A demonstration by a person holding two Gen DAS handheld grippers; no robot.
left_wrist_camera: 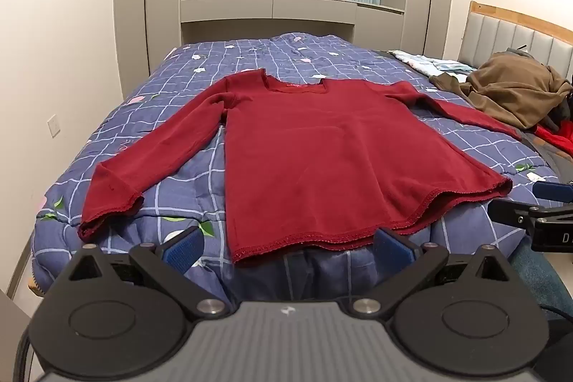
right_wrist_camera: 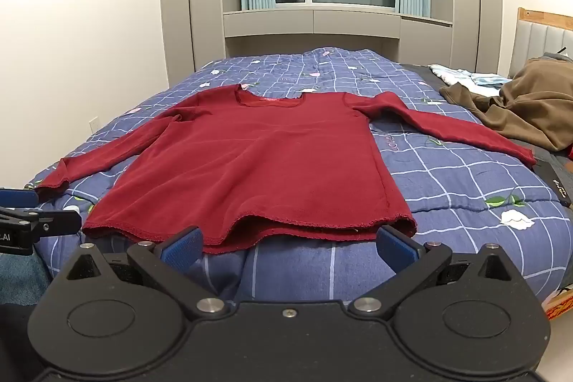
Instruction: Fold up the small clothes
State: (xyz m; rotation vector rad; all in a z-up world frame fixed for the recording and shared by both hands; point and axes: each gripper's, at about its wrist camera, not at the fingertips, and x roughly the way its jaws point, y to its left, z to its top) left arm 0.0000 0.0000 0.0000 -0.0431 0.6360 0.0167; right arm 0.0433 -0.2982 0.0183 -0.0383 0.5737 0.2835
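Note:
A dark red long-sleeved shirt [left_wrist_camera: 315, 160] lies flat on the blue checked quilt [left_wrist_camera: 250, 59], neck away from me, both sleeves spread out to the sides; it also shows in the right wrist view [right_wrist_camera: 265, 167]. My left gripper [left_wrist_camera: 286, 247] is open and empty, just in front of the shirt's hem at the bed's near edge. My right gripper [right_wrist_camera: 288, 247] is open and empty, also just in front of the hem. Each gripper shows at the edge of the other's view: the right one [left_wrist_camera: 537, 206] and the left one [right_wrist_camera: 21, 210].
A brown garment [left_wrist_camera: 515, 92] is heaped at the right of the bed by the headboard [left_wrist_camera: 519, 31], with light blue cloths [left_wrist_camera: 429, 63] behind it and a red item [left_wrist_camera: 555, 135] beside it. Wardrobes and a window stand beyond the bed.

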